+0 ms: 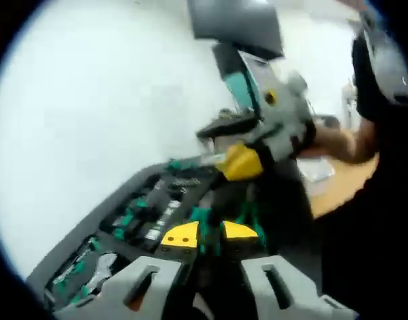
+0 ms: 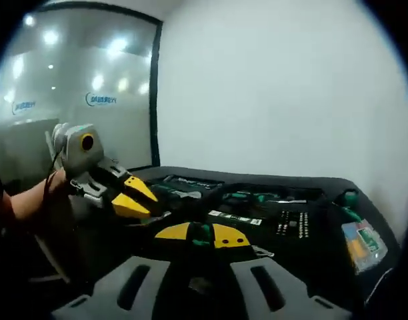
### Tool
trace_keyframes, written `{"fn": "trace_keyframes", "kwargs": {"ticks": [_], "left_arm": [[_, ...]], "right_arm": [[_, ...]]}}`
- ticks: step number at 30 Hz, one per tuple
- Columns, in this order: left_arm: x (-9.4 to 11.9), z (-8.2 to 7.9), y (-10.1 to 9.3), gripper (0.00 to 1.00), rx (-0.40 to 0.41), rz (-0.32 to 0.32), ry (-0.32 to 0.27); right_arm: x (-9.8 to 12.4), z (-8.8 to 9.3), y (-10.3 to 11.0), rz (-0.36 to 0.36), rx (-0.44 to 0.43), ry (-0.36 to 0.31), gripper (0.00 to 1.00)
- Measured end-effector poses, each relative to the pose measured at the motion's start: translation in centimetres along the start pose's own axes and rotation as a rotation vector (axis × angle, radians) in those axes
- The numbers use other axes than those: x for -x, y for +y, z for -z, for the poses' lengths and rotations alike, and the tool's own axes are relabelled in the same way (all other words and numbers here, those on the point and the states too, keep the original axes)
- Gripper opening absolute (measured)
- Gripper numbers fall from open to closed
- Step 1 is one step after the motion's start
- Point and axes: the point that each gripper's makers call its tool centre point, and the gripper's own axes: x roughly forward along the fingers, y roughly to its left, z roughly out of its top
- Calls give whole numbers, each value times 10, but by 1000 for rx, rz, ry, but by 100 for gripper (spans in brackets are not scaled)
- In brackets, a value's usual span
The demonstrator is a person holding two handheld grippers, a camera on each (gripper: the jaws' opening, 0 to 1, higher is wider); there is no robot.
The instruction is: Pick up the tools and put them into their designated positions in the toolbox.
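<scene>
The black toolbox point(image 2: 311, 200) lies open, with green-handled tools point(image 2: 247, 197) set in its foam slots; it also sits at the lower left as the toolbox point(image 1: 91, 233). My right gripper point(image 2: 203, 233) is shut on a small green-handled tool point(image 2: 203, 231) just above the box. That same right gripper point(image 1: 241, 163) reaches in from the right, held in a hand, with a silver shaft point(image 1: 207, 160) jutting from its yellow tips. My left gripper point(image 1: 209, 233) hovers over the box with its yellow pads slightly apart and nothing between them. The left gripper point(image 2: 143, 200) also enters from the left.
A white wall point(image 2: 271, 87) rises behind the box, and a glass partition point(image 2: 71, 87) stands to its left. A colourful card point(image 2: 361, 243) lies on the box's right end. A wooden tabletop point(image 1: 344, 180) and a person's dark sleeve point(image 1: 384, 187) are on the right.
</scene>
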Motion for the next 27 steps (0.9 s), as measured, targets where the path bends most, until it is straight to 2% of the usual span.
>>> {"fn": "trace_keyframes", "kwargs": {"ticks": [2, 3, 4, 5, 6, 7, 8, 10, 12, 15, 16, 17, 18, 19, 20, 21, 23, 25, 26, 27], "left_arm": [[-10, 11, -4, 0, 23, -44, 51], [-13, 16, -6, 0, 50, -63, 76], [-16, 20, -13, 0, 40, -45, 93], [-19, 26, -17, 0, 14, -39, 117], [-21, 33, -17, 0, -2, -60, 146], [-23, 36, -11, 0, -10, -115, 137], [-24, 32, -14, 0, -64, -83, 116], [-24, 33, -14, 0, -39, -106, 121], [-25, 33, -16, 0, -67, -104, 119], [-25, 35, -16, 0, -115, -121, 109], [-27, 39, -20, 0, -170, -134, 135], [-27, 37, -23, 0, -183, -158, 133], [-31, 37, -34, 0, -198, -127, 153], [-34, 28, -31, 0, -264, -157, 129], [-34, 30, -30, 0, -326, -167, 156], [-35, 31, -32, 0, -284, -167, 171], [-34, 31, -28, 0, -286, -175, 159], [-27, 32, -27, 0, -162, -177, 157], [-22, 29, -26, 0, -98, -188, 139], [-18, 20, -29, 0, -73, -169, 102]], "right_arm": [[-12, 10, 5, 16, 17, 27, 4], [-15, 15, 5, 36, 59, 42, 2], [-20, 24, 3, 64, 154, 73, 0], [-22, 32, 1, 78, 213, 110, 0], [-25, 41, 1, 78, 247, 153, 0], [-26, 39, 2, 81, 224, 123, 0], [-22, 37, 3, 63, 270, 129, 0], [-22, 38, 4, 53, 292, 151, 0], [-21, 40, 3, 49, 293, 161, 0], [-23, 38, 5, 19, 344, 101, 0], [-23, 40, 5, 20, 380, 103, 0], [-24, 41, 3, 48, 329, 132, 0], [-27, 43, 3, 49, 317, 177, 0], [-28, 48, 3, 43, 310, 217, 0], [-29, 46, 4, 37, 339, 205, 0], [-29, 46, 4, 41, 328, 201, 0], [-27, 45, 5, 40, 312, 158, 0], [-22, 34, -1, 30, 175, 95, 0], [-16, 25, -6, 24, 79, 66, 0], [-10, 17, -11, 16, -14, 53, 0]]}}
